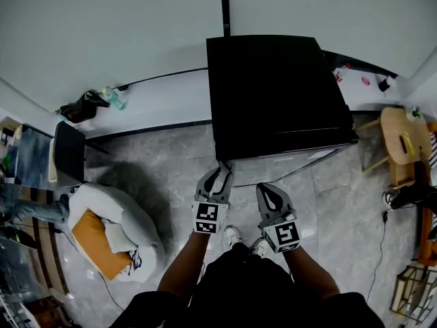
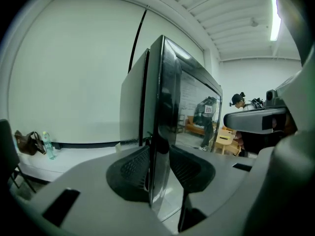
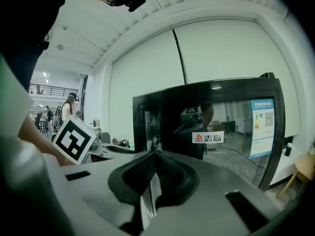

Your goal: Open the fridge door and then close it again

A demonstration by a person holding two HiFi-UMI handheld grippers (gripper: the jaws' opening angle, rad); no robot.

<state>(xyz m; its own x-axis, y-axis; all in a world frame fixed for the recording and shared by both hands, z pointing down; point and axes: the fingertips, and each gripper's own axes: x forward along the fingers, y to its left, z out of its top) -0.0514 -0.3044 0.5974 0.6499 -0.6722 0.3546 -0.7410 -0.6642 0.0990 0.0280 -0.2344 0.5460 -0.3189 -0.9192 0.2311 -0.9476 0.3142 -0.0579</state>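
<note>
Released on the left claw [image 2: 158,154], with jaws spread to either side of the vertical edge of the fridge door [image 2: 160,107], dark glossy panel running up between the pads and a sliver of gap on the right-hand side. Found in the head view at the lower left corner of the black fridge [image 1: 273,94], which fills the upper centre of that frame against a pale wall. Clenched on the right claw [image 3: 156,157], pads met tip to tip on nothing, aimed at the door's shiny front just beside the other claw, near the middle of the head view. Off to the left of the right gripper view, the left claw's marker cube [image 3: 74,139]; at the right of the door there, a blue-edged energy label [image 3: 261,127]. Further out in the head view, on the grey floor [image 1: 177,149]: white beanbag [image 1: 130,221] with orange cushion [image 1: 95,241] at lower left, water bottle [image 1: 115,98] at upper left, wooden stool [image 1: 403,139] at far right
</note>
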